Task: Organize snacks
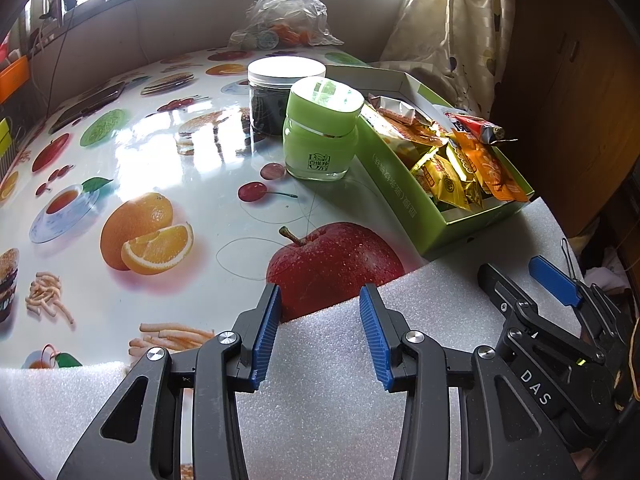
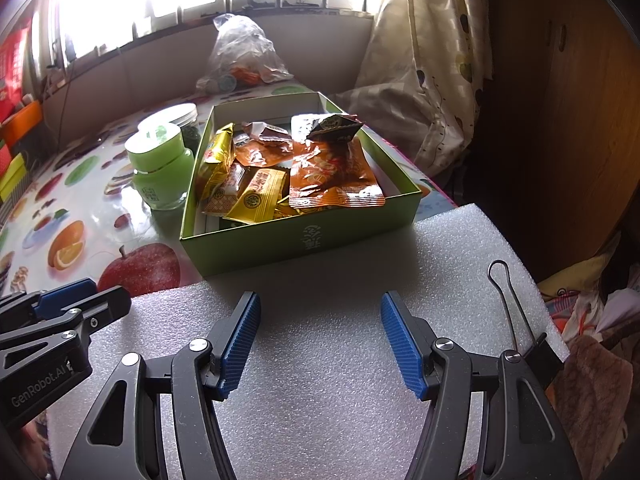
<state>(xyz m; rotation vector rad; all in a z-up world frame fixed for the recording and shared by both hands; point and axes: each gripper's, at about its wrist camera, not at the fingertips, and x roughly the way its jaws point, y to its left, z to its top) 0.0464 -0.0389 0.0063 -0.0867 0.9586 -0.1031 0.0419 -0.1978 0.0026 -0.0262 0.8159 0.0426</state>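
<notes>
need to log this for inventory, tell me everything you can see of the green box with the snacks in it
The green box is a shallow open-topped rectangular tray that looks like cardboard, green outside and white inside, with pale printed characters on its near and left walls. It sits flat on the fruit-print table, its near end resting on the white foam sheet. Orange, gold and dark snack packets fill it loosely, some poking above the rim. The green jar stands close beside its left wall.

the box (image 2: 304,236) sits on the tabletop (image 1: 160,168) holding snack packets (image 2: 332,176); two jars (image 2: 160,172) stand left of the box, a foam sheet (image 2: 320,340) lies before it.
</notes>
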